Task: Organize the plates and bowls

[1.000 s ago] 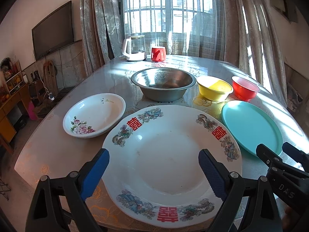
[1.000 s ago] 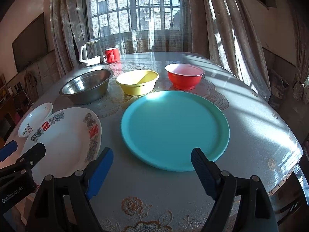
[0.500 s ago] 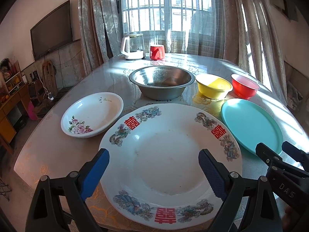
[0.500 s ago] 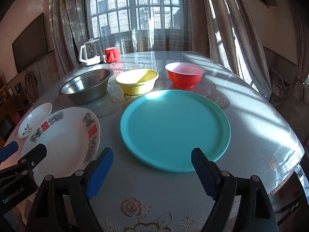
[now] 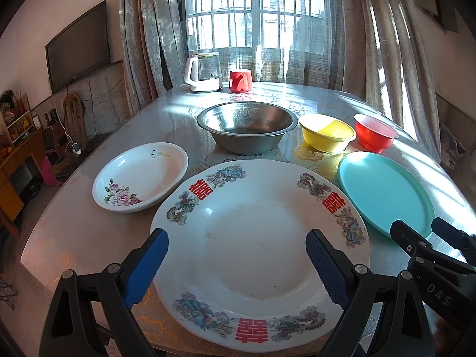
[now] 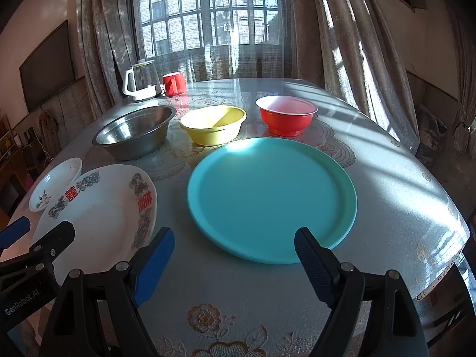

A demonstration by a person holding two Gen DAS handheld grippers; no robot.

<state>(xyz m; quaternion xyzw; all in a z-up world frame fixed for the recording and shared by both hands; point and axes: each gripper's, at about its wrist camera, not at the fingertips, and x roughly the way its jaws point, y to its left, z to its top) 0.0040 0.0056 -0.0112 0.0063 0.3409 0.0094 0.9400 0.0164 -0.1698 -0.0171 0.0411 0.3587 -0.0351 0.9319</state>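
Observation:
A large white plate with red characters (image 5: 253, 238) lies at the table's near edge, also in the right wrist view (image 6: 104, 208). My left gripper (image 5: 236, 250) is open above its near half, holding nothing. A teal plate (image 6: 270, 196) lies to its right, also in the left wrist view (image 5: 383, 190). My right gripper (image 6: 233, 247) is open over the teal plate's near rim, empty. Behind stand a steel bowl (image 5: 247, 126), a yellow bowl (image 5: 325, 132) and a red bowl (image 5: 374, 132). A small flowered dish (image 5: 139, 175) lies at the left.
A white kettle (image 5: 203, 73) and a red mug (image 5: 240, 81) stand at the table's far edge (image 5: 297, 84) by the curtained window. The table's near edge (image 6: 238, 342) runs just under the grippers. A TV (image 5: 77, 46) and shelves are on the left.
Both grippers have risen and pulled back slightly, so the plates sit a little lower in view. Nothing was grasped or moved.

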